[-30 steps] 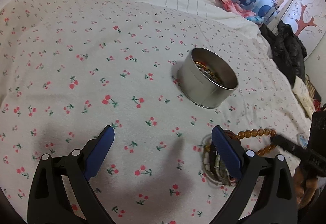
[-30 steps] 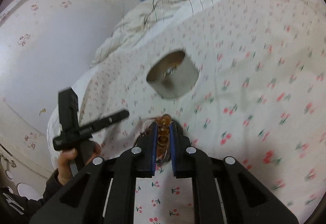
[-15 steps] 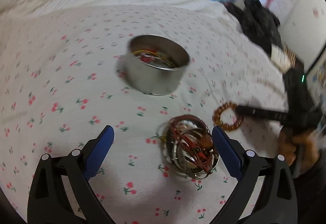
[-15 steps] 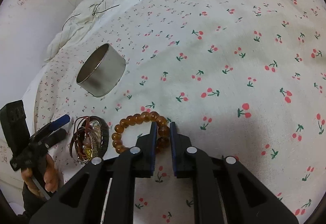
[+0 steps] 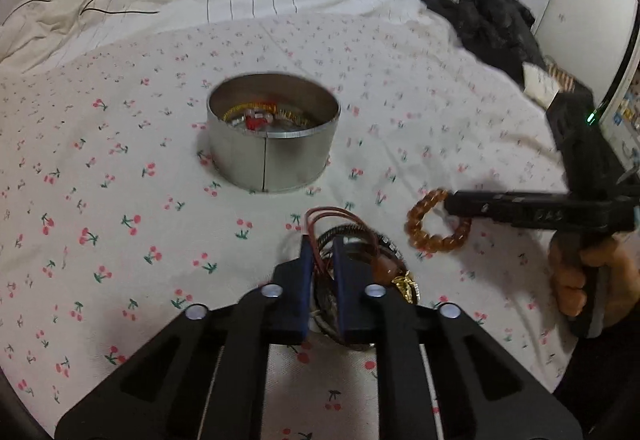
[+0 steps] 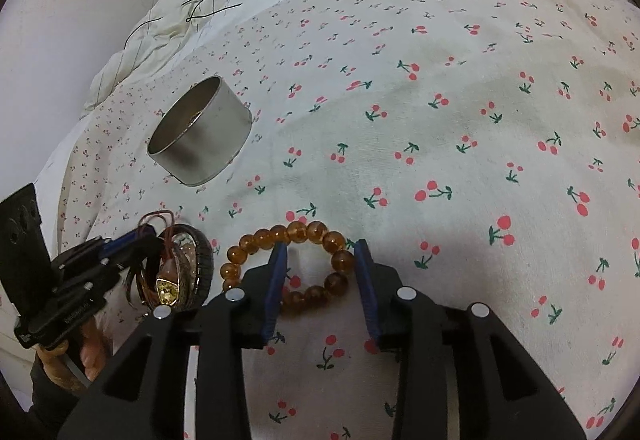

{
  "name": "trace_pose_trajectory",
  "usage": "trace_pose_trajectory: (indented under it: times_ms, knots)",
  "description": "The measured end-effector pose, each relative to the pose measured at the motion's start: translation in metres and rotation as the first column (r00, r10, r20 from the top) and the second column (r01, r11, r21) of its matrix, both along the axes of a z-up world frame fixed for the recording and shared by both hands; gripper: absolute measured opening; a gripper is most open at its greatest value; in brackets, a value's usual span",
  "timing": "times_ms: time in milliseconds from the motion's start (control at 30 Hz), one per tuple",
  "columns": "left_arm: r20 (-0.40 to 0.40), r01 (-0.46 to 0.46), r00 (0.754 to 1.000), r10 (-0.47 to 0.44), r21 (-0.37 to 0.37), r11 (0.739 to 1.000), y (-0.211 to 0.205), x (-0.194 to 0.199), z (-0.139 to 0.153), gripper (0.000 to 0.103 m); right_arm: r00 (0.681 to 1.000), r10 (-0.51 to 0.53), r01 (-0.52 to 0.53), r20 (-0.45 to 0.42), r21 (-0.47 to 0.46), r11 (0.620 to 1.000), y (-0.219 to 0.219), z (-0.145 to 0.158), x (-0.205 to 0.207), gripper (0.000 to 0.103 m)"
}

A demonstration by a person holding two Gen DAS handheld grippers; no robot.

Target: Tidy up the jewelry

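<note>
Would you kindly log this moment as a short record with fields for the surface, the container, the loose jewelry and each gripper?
surface: cherry-print bedsheet
container: round metal tin, upright, jewelry inside
loose jewelry: amber bead bracelet flat on sheet; bundle of bangles and cords beside it
left gripper: jaws just closed on the bundle's red cords
right gripper: jaws just opening, astride the bracelet's far side, one pad inside the loop

The left gripper (image 5: 320,252) is pinched on red cords of a bangle pile (image 5: 360,264) lying on a cherry-print sheet (image 5: 120,200). Beyond it stands a round tin (image 5: 272,156) (jewelry inside). To the right, the right gripper (image 5: 452,206) meets an amber bead bracelet (image 5: 436,228).
</note>
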State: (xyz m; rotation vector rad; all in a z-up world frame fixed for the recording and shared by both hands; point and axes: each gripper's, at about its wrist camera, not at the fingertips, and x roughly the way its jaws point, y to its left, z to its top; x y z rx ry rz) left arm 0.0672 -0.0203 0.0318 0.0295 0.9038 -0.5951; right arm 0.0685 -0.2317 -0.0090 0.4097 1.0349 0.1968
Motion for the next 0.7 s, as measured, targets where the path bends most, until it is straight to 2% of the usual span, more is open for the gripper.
trace_pose_trajectory:
  times_ms: [33, 133, 200, 233, 433, 567, 700]
  knots:
    - [0.002, 0.0, 1.0, 0.0, -0.014, 1.0, 0.002, 0.0, 0.003, 0.002, 1.0, -0.001, 0.001, 0.001, 0.0, 1.0, 0.0, 0.0, 0.0, 0.035]
    - [0.0, 0.006, 1.0, -0.006, -0.065, 0.998, 0.01, 0.001, 0.012, 0.002, 1.0, -0.004, 0.004, 0.004, -0.014, 1.0, 0.002, -0.001, 0.001, 0.033]
    - [-0.006, 0.007, 1.0, -0.007, -0.095, 0.995, 0.014, 0.002, 0.016, 0.002, 1.0, -0.015, 0.016, 0.003, -0.041, 0.999, 0.002, -0.001, 0.001, 0.014]
    - [-0.011, 0.004, 1.0, -0.005, -0.119, 0.993, 0.018, 0.003, 0.019, 0.002, 1.0, -0.02, 0.02, 0.002, -0.033, 0.999, -0.001, -0.001, 0.001, 0.013]
    - [-0.033, -0.001, 0.999, -0.006, -0.226, 0.974, 0.035, 0.004, 0.037, 0.002, 0.997, -0.033, 0.031, 0.074, 0.035, 0.999, -0.007, 0.013, -0.002, 0.012]
    - [-0.036, -0.01, 0.999, 0.001, -0.247, 0.969, 0.04, 0.002, 0.047, 0.002, 0.988, -0.027, 0.013, 0.155, 0.086, 0.996, -0.009, 0.031, -0.008, 0.012]
    - [-0.039, -0.018, 0.999, 0.008, -0.25, 0.968, 0.041, 0.004, 0.057, 0.002, 0.98, -0.04, 0.014, 0.195, 0.132, 0.991, -0.013, 0.041, -0.01, 0.012]
